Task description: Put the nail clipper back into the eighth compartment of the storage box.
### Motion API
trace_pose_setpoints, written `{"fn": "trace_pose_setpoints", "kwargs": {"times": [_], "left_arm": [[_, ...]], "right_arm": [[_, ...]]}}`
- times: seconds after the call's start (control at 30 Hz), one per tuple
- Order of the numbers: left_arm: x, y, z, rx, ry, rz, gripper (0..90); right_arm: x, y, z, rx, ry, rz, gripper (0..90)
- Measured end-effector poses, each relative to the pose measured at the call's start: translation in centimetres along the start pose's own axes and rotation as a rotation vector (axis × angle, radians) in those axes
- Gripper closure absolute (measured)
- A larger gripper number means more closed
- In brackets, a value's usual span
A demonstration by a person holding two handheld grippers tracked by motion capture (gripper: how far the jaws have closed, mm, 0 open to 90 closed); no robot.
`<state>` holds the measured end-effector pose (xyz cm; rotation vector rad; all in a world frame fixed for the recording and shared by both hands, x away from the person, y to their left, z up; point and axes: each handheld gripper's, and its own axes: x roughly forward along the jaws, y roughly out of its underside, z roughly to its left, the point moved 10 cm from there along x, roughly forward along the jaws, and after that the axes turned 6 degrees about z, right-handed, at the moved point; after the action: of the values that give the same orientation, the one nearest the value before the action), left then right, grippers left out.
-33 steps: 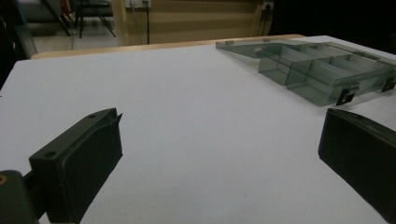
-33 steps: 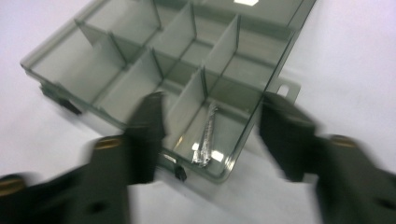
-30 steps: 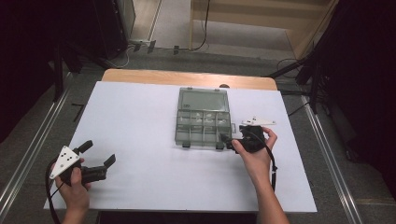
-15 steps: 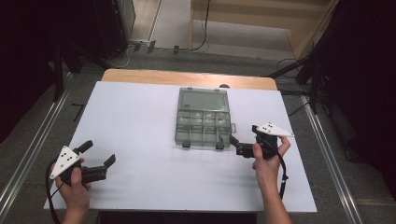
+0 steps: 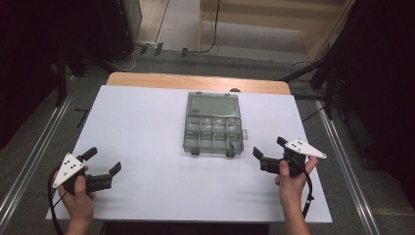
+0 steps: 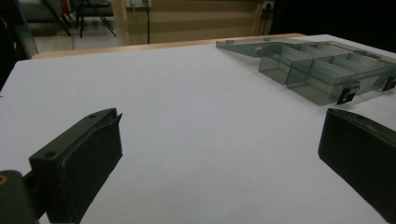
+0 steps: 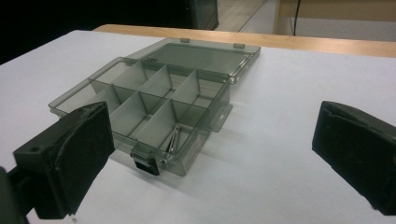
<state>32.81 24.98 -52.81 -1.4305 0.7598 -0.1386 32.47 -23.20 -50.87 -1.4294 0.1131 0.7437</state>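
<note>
The organiser box sits mid-table, a bit toward the right side, lid flat open behind it toward the far edge. It's smoky clear plastic w/ thin dividers, so prob. light and stiff, but slick and easy to skid across the white table if nudged. Walls look thin; a hard squeeze could flex or crack them. One near compartment holds a small metal piece, maybe a clip or pins, can't tell exactly; it'd be fiddly to pinch and likely to slide against the plastic floor.

Best holds, I'd say: the front wall by the two dark latches, or the little side tab on the box's right. The lid could be flipped by its free edge; the hinges look small, so go gently.

Right gripper is just beside the box's near right corner, not touching it, jaws spread wide w/ nothing between them; they've just been opening. Left gripper rests well apart at the near left of the table, jaws also wide and empty.

Room: plenty of bare table left and in front of the box. Right side is tighter, table edge near the right hand. Wooden strip at the far edge, floor beyond.
</note>
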Motion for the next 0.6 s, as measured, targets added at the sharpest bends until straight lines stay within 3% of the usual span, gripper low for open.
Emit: {"fn": "trace_pose_setpoints", "kwargs": {"times": [0.6], "left_arm": [[0.0,0.0,0.0,0.002,-0.001,0.001,0.0]], "right_arm": [[-2.6,1.7,-1.8,0.011,0.032,-0.051,0.0]]}}
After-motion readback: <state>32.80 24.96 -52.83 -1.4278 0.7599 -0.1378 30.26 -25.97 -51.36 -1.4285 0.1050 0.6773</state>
